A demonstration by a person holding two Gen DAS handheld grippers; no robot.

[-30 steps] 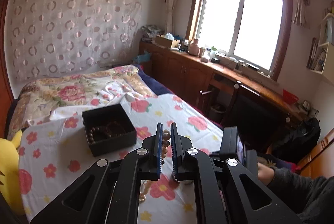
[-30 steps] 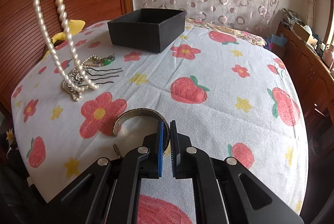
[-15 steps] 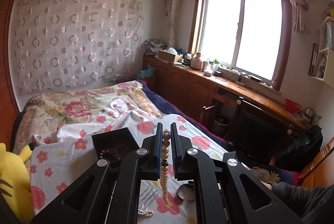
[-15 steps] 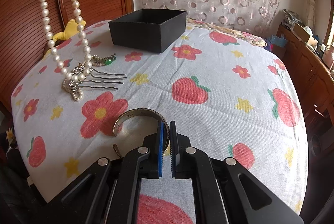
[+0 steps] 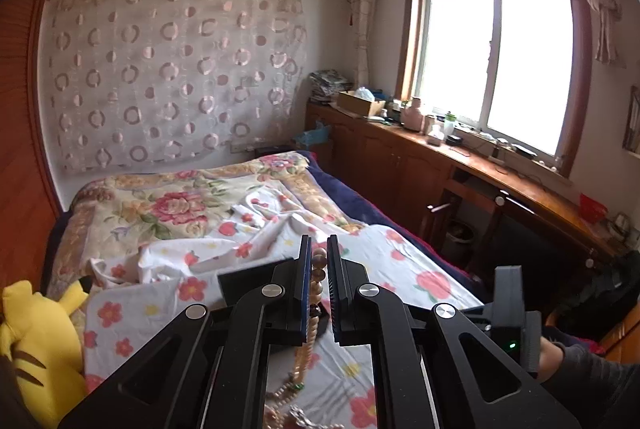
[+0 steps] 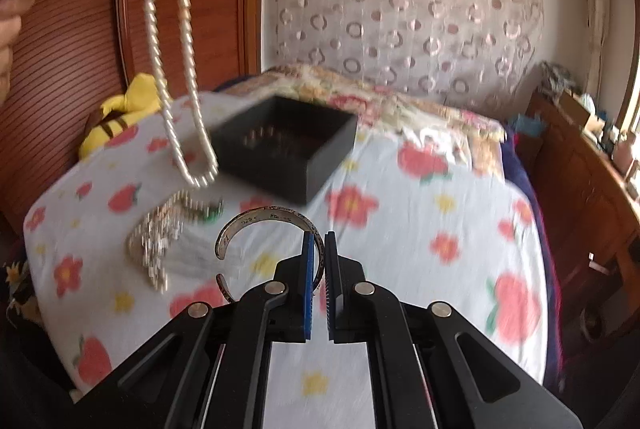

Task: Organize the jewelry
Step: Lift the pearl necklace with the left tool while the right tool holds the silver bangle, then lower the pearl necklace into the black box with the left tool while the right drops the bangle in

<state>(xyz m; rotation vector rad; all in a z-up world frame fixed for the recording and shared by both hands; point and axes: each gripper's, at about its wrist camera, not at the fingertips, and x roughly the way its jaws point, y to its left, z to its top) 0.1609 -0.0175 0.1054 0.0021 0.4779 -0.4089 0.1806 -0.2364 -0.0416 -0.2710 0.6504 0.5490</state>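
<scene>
My left gripper (image 5: 319,261) is shut on a pearl necklace (image 5: 316,275), which hangs from it high above the bed; in the right wrist view the necklace (image 6: 180,77) dangles at the upper left, its loop just left of the black box (image 6: 288,153). Dark beads lie inside the box. My right gripper (image 6: 319,261) is shut on a silver cuff bracelet (image 6: 256,225) and holds it lifted above the flowered sheet. A silver hair comb and a small pearl piece (image 6: 160,241) lie on the sheet to the left.
A yellow plush toy (image 6: 116,113) sits by the wooden headboard at the left. A floral quilt (image 5: 172,205) covers the far bed. A wooden desk and cabinets (image 5: 480,173) run under the window at the right.
My left gripper has risen, lifting the pearl necklace off the sheet. My right gripper has lifted the silver cuff off the bed and moved toward the black box.
</scene>
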